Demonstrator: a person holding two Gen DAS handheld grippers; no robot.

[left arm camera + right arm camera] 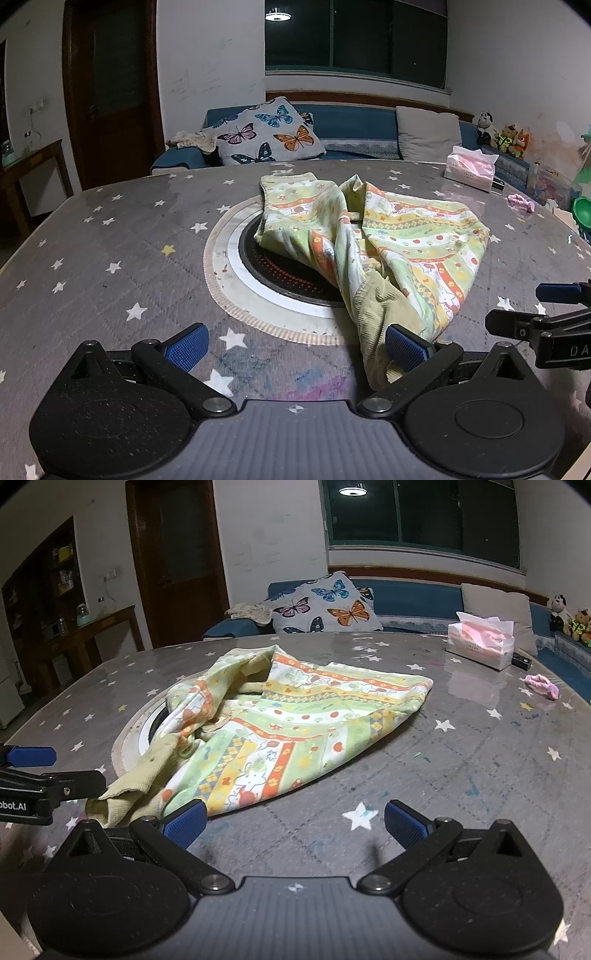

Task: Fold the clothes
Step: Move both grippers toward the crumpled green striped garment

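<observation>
A crumpled child's garment [388, 236] with green, yellow and orange striped print and a ribbed olive cuff lies on the star-patterned table, partly over a round inset hotplate [280, 273]. It also shows in the right wrist view [288, 727]. My left gripper [295, 345] is open, low over the near table edge, its right pad touching the cuff. My right gripper [295, 823] is open and empty, just in front of the garment's near hem. Each gripper shows at the edge of the other's view.
A pink tissue pack [480, 646] and a small pink hair tie [543, 686] lie at the table's far right. A blue sofa with a butterfly cushion [273, 133] stands behind the table. Toys [506, 136] sit at the right.
</observation>
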